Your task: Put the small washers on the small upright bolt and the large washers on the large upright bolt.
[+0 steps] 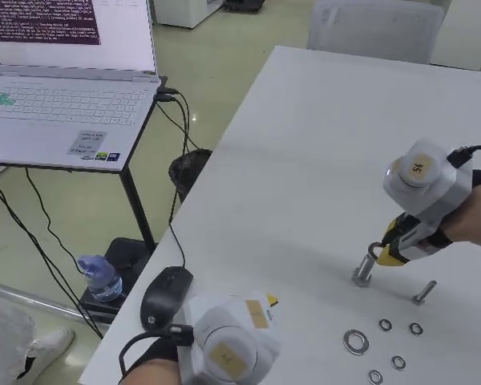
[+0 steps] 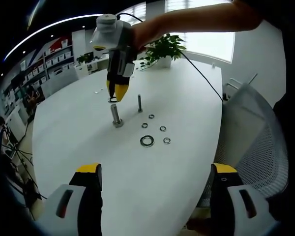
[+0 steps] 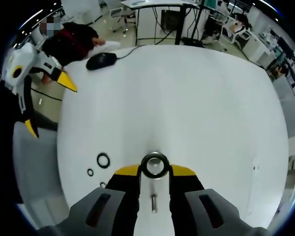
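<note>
Right tongs (image 3: pixel 155 169): nearly closed, tips pinching a large washer (image 3: pixel 155 156) by its edge. The ring is held flat-on to the right gripper view, with its hole open.
- In the head view the tong tips hang just above and beside the head of the large upright bolt (image 1: pixel 362 271). In the left gripper view the held washer sits right over the bolt's top. Cannot tell whether it is touching.
- Small upright bolt (image 1: pixel 424 292) stands on the table (image 1: pixel 305 160), just beside the large one, on the side of the right tongs nearer the person's right arm.

Left tongs (image 2: pixel 156 169): spread wide, nothing between them. They are held low over the near table edge, pointing toward the bolts and well apart from them.

Loose parts, all flat on the table between the left tongs and the bolts:
- A second large washer (image 1: pixel 355 342), nearest the left tongs.
- Four small washers (image 1: pixel 385 325) scattered just beyond and beside the second large washer, none touching.

Further out:
- A computer mouse (image 1: pixel 165 297) lies at the table edge, close beside the left tongs.
- An open laptop (image 1: pixel 64 112) sits on a separate stand, well apart from the left tongs.
</note>
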`<act>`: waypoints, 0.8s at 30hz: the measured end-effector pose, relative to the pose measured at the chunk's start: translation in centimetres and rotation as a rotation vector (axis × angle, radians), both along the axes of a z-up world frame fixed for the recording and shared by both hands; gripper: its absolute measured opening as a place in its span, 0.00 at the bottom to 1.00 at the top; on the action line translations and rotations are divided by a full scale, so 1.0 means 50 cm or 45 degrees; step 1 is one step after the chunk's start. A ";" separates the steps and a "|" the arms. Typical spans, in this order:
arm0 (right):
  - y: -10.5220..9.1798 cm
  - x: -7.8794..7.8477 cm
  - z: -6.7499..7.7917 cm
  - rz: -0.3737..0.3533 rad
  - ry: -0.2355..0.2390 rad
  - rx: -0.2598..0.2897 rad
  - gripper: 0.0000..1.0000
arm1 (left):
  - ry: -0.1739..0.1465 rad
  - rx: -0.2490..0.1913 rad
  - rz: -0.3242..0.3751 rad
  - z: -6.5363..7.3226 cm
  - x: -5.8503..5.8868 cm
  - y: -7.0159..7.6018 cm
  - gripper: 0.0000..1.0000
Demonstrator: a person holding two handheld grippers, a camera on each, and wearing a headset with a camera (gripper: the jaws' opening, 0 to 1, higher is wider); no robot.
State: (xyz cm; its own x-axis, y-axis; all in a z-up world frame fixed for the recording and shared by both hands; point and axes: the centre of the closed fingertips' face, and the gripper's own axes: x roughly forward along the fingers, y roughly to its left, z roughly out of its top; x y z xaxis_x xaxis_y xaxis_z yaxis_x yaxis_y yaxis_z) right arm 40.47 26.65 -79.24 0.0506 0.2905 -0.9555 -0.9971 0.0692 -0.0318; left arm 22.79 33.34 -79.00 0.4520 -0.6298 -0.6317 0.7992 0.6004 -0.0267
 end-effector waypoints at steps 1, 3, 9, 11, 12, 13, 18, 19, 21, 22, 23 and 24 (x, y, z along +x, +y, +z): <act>0.000 0.000 -0.005 0.005 -0.002 -0.010 0.22 | -0.002 0.003 -0.001 0.000 0.000 0.002 0.91; 0.003 0.000 -0.010 0.010 -0.001 -0.016 0.22 | 0.002 0.005 -0.002 -0.001 -0.001 0.006 0.90; 0.012 0.000 -0.016 0.014 -0.003 -0.017 0.22 | 0.010 0.010 0.001 -0.004 -0.006 0.017 0.90; 0.011 0.001 -0.021 0.022 -0.012 -0.032 0.22 | 0.012 0.010 0.001 -0.005 -0.008 0.019 0.89; 0.010 0.001 -0.023 0.025 -0.016 -0.040 0.22 | 0.013 0.009 0.001 -0.005 -0.008 0.020 0.89; 0.011 0.002 -0.022 0.026 -0.019 -0.039 0.22 | 0.017 0.009 0.002 -0.007 -0.010 0.022 0.89; 0.012 0.001 -0.030 0.029 -0.018 -0.050 0.22 | 0.022 0.008 0.004 -0.010 -0.009 0.024 0.88; 0.012 0.000 -0.032 0.025 -0.013 -0.054 0.22 | 0.024 0.008 0.004 -0.011 -0.009 0.024 0.88; 0.013 -0.001 -0.035 0.031 -0.014 -0.059 0.22 | 0.026 0.007 0.001 -0.011 -0.009 0.024 0.88; 0.013 -0.003 -0.037 0.030 -0.012 -0.062 0.22 | 0.025 0.006 -0.001 -0.011 -0.009 0.024 0.88; 0.013 -0.003 -0.039 0.032 -0.011 -0.064 0.22 | 0.026 0.006 0.000 -0.011 -0.008 0.024 0.88; 0.013 -0.003 -0.042 0.034 -0.015 -0.068 0.22 | 0.027 0.006 0.001 -0.011 -0.008 0.025 0.87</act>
